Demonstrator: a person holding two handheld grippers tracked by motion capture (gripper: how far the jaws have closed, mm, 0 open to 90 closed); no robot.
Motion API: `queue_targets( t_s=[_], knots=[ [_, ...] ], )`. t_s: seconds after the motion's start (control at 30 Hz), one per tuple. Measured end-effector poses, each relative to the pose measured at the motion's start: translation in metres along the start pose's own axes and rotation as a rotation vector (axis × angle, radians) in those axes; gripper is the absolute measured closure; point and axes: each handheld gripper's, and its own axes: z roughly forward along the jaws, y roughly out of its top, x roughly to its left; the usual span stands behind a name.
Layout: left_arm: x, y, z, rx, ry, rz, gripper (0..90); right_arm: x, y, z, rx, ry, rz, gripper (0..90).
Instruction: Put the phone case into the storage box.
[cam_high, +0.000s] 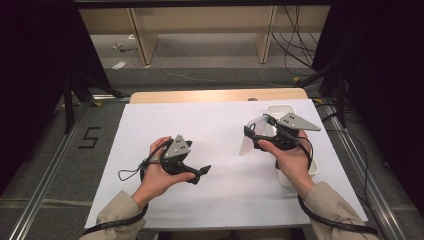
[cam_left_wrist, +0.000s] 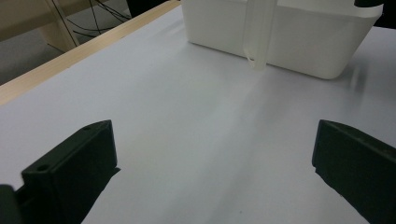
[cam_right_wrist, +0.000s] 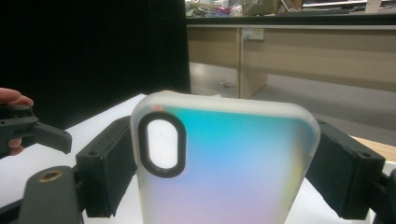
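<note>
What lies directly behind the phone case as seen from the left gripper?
A white plastic bin stands on the table behind the translucent phone case. The case blurs a strip of its front wall, and the bin's inside is hidden.

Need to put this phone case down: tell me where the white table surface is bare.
Bare white surface runs from the left gripper to the right gripper holding the phone case, and along the near edge between the forearms. It is crowded at the right, by the white bin.
</note>
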Motion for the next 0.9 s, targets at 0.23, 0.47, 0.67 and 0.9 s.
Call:
queue_targets(
  t_s=[0.23,0.47,0.67,0.9],
  knots=[
    [0.002,-0.003,-0.004,0.001,0.008,-0.003,0.0,-0.002,0.001,-0.001,-0.002,-0.005,0.004,17.4],
    [0.006,-0.005,-0.008,-0.002,0.017,-0.009,0.0,-0.003,0.002,-0.002,-0.005,-0.009,0.004,17.4],
    [0.009,-0.009,-0.012,-0.001,0.031,-0.016,0.0,-0.005,0.003,-0.003,-0.005,-0.018,0.007,17.5],
    [0.012,-0.014,-0.015,0.001,0.039,-0.026,0.0,-0.012,0.009,-0.009,-0.026,-0.039,0.013,17.5]
  ],
)
